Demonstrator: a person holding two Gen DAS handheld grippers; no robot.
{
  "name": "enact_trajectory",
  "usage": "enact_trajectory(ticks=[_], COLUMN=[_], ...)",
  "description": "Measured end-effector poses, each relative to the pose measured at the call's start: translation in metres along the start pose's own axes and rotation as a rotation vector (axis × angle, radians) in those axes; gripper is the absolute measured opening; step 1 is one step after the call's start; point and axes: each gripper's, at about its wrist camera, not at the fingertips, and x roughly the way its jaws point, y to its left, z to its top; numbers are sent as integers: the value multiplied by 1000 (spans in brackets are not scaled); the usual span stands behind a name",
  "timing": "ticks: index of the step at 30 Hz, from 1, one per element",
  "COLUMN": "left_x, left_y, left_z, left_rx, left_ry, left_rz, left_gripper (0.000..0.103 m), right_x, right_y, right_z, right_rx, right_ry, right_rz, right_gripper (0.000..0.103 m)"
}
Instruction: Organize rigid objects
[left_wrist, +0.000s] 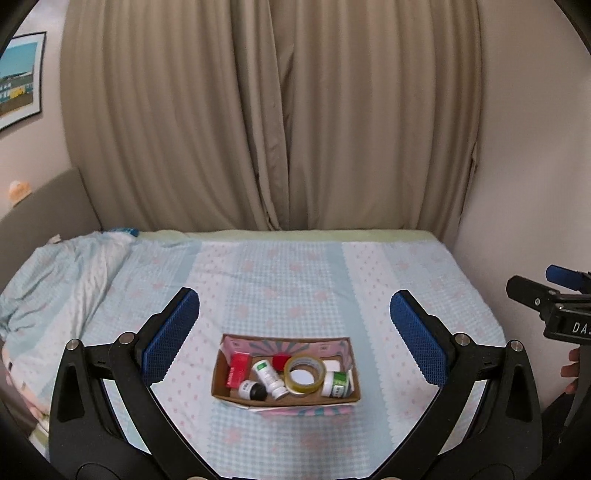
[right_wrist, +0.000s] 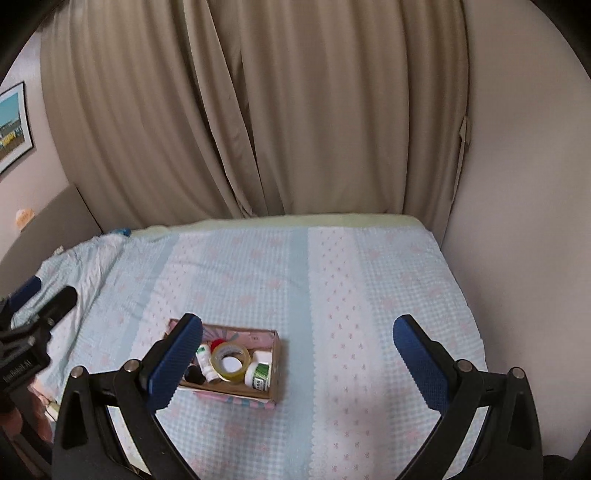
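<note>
A shallow cardboard box (left_wrist: 222, 369) (right_wrist: 276, 373) sits on the bed. Inside lie a roll of tape (left_wrist: 304, 373) (right_wrist: 229, 362), a red carton (left_wrist: 237, 368), a white bottle with a green label (left_wrist: 269, 377) (right_wrist: 205, 360), a small bottle with a black cap (left_wrist: 253, 390), a green-labelled jar (left_wrist: 337, 384) (right_wrist: 258, 374) and a red round item (left_wrist: 280, 360). My left gripper (left_wrist: 294, 332) hangs open above the box, empty. My right gripper (right_wrist: 298, 350) is open too, holding nothing, with the box behind its left finger (right_wrist: 177, 356).
A pale blue and pink bedspread (left_wrist: 280, 269) (right_wrist: 332, 280) covers the bed. Rumpled bedding (left_wrist: 62, 273) lies at the left. Beige curtains (left_wrist: 273, 110) hang behind; a wall (right_wrist: 517, 221) closes the right side. A person's hand (left_wrist: 571, 369) holds the right gripper's body (left_wrist: 554, 306).
</note>
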Motion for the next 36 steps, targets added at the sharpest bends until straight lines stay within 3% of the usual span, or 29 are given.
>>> enact_trajectory(ticks=[9,36], left_x=[-19,-31], left_y=[0,-8], left_z=[-2,-7], left_rx=[-4,19], left_ry=[-22,-41], left_rz=[-26,-20], left_gripper=[103,103], right_x=[-31,-47], right_y=[6,4], right_z=[2,-6], right_rx=[-31,-29], right_ry=[-93,-129], right_rz=[-50,-65], right_gripper=[103,103])
